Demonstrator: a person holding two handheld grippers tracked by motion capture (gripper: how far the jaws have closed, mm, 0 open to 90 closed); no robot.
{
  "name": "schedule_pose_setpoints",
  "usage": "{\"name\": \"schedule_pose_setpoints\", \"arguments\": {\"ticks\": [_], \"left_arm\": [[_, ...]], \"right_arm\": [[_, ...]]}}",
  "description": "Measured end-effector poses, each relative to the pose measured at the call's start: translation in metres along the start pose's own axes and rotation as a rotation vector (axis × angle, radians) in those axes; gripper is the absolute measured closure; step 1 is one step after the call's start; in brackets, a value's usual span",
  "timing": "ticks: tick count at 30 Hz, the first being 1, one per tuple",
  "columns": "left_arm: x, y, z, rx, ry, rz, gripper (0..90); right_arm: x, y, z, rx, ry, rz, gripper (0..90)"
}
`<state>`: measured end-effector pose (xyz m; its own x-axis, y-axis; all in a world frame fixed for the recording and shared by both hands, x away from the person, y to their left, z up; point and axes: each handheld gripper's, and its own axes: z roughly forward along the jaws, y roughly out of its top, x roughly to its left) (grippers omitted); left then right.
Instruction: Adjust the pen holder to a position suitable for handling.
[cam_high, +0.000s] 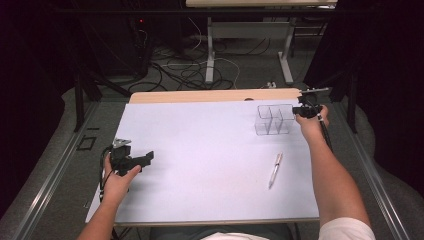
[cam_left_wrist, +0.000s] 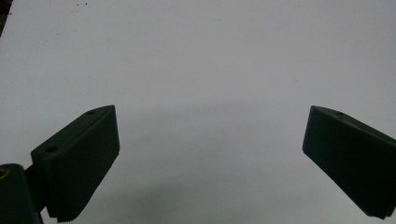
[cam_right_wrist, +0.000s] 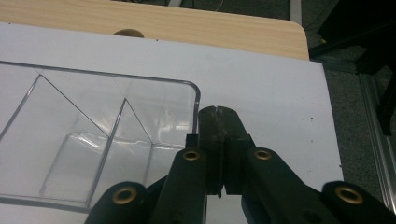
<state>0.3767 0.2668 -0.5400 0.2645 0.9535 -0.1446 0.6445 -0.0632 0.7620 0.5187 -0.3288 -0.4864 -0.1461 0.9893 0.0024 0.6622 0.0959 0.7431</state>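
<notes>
A clear plastic organizer (cam_high: 273, 120) with several compartments stands at the far right of the white table (cam_high: 200, 145). My right gripper (cam_high: 299, 111) is shut just outside its right wall. In the right gripper view the two jaws (cam_right_wrist: 218, 110) meet with nothing visible between them, right beside the organizer's rounded corner (cam_right_wrist: 189, 91). The compartments look empty. A white pen (cam_high: 275, 170) lies on the table nearer the person, below the organizer. My left gripper (cam_high: 146, 157) rests low over the table's left edge. Its jaws (cam_left_wrist: 210, 112) stand wide open over bare white surface.
A bare wooden strip (cam_high: 215, 95) with a round hole (cam_right_wrist: 127, 33) runs along the table's far edge. Beyond it are grey floor, cables (cam_high: 175, 67) and another table's legs (cam_high: 210, 50). A metal rail (cam_right_wrist: 376, 126) runs past the table's right side.
</notes>
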Motion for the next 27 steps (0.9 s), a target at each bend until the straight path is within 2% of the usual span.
{"name": "schedule_pose_setpoints", "arguments": {"ticks": [3,8,11,14,18,22,27], "left_arm": [[0.000,0.000,0.000,0.003,-0.003,-0.002,3.9],[0.000,0.001,0.000,0.011,-0.001,0.002,3.9],[0.000,0.001,0.001,0.002,-0.003,-0.001,4.0],[0.000,0.001,0.002,0.005,-0.002,0.001,4.2],[0.000,0.001,0.002,0.009,0.000,0.002,4.3],[0.000,0.001,0.002,0.009,0.000,0.006,4.3],[0.000,0.001,0.002,0.009,0.001,0.006,4.4]], "right_arm": [[0.000,-0.003,0.002,0.009,0.006,-0.003,90.0],[0.000,-0.007,0.002,-0.015,0.007,0.010,90.0],[0.001,-0.007,0.001,-0.010,0.001,0.001,90.0],[0.003,-0.007,0.000,-0.006,0.016,-0.009,90.0],[0.009,-0.007,0.001,-0.016,0.024,-0.028,90.0],[0.015,-0.008,0.001,-0.018,0.034,-0.022,90.0],[0.025,-0.008,0.002,-0.026,0.053,-0.038,90.0]]}}
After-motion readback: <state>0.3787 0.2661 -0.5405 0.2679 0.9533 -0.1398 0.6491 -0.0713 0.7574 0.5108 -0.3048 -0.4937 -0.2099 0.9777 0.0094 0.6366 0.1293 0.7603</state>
